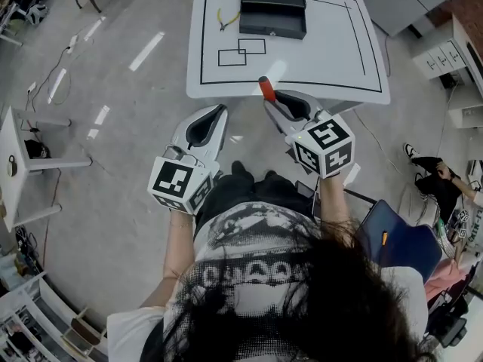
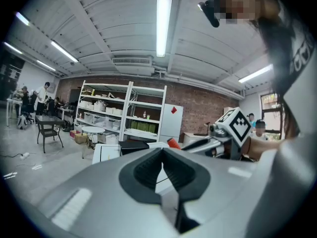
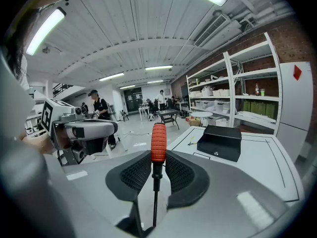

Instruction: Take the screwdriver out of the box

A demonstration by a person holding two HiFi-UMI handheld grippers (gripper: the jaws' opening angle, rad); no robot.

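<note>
My right gripper (image 1: 278,102) is shut on the screwdriver (image 1: 266,89), whose orange ribbed handle (image 3: 158,143) sticks out past the pads while the thin shaft runs back between them. It hovers at the near edge of the white table (image 1: 332,59). The black box (image 1: 273,10) stands closed at the table's far side, also visible as the box (image 3: 219,141) ahead and to the right. My left gripper (image 1: 217,113) hangs beside the right one, short of the table, its pads (image 2: 148,170) together with nothing between them.
Yellow-handled pliers (image 1: 224,19) lie left of the box. Black rectangles (image 1: 241,52) are marked on the table top. A dark chair (image 1: 400,240) stands by the person's right. Shelving (image 2: 124,110) and other people fill the room beyond.
</note>
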